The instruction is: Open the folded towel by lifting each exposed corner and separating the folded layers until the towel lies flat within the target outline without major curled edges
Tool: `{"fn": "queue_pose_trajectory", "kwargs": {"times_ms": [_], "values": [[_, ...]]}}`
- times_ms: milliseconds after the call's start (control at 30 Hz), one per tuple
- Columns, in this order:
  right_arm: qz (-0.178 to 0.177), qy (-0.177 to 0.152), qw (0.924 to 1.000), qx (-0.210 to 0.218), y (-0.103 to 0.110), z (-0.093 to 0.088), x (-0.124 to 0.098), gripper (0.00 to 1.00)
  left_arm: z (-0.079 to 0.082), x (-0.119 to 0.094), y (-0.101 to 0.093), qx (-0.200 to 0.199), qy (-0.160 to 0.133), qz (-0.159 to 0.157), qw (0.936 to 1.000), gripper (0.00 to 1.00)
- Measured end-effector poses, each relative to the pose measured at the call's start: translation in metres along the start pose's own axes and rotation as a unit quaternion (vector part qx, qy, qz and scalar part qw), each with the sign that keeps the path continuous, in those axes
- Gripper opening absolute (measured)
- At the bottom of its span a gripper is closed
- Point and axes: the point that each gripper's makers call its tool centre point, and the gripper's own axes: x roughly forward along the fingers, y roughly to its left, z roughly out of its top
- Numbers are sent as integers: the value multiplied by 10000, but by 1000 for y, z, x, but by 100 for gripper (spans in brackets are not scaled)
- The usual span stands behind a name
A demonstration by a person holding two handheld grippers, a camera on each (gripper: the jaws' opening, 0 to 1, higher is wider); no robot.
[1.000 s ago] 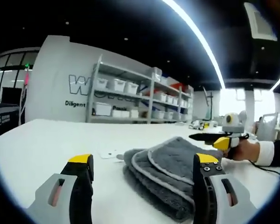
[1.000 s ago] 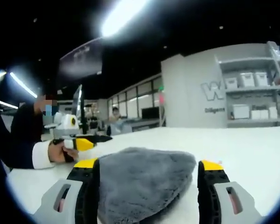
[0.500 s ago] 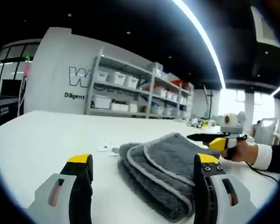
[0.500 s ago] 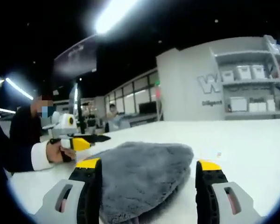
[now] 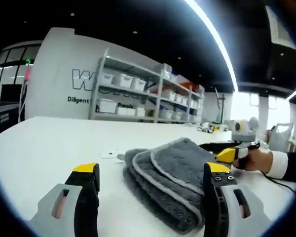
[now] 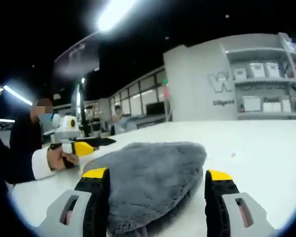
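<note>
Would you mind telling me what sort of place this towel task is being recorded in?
Probably a lab or workshop in an open office. The folded grey towel lies on a wide white table, metal shelving holds white storage bins, and a wall carries large lettering under strip lights.

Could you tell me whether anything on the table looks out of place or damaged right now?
Nothing stands out. The grey towel lies folded in neat layers on the white table, with both grippers open beside it: left gripper, right gripper.
</note>
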Motion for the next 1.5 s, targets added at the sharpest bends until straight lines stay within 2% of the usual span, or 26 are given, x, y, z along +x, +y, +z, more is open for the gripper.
{"fn": "queue_pose_trajectory", "kwargs": {"times_ms": [67, 267, 533, 667, 1100, 1167, 1333, 1500], "values": [[33, 35, 10000, 13, 1, -1, 1, 76, -2, 0, -1, 21, 9, -8, 10000, 81], [20, 110, 9999, 114, -1, -4, 1, 76, -7, 2, -6, 14, 107, -80, 9999, 81], [168, 176, 9991, 333, 3, -8, 3, 73, -20, 7, -18, 28, 397, -352, 9986, 81], [347, 173, 9971, 660, 4, -10, 5, 71, -22, 8, -21, 56, 436, -400, 9982, 79], [541, 101, 9968, 579, 23, -8, 1, 64, -27, 11, -28, -71, 565, -537, 9969, 74], [560, 90, 9969, 552, 27, -8, 0, 64, -26, 10, -31, 53, 529, -506, 9973, 73], [620, 25, 9967, 524, 35, -5, -5, 58, -26, 11, -34, 70, 549, -630, 9965, 66], [792, -142, 9942, 718, 44, 1, -10, 48, -28, 11, -37, 145, 594, -673, 9959, 64]]}}
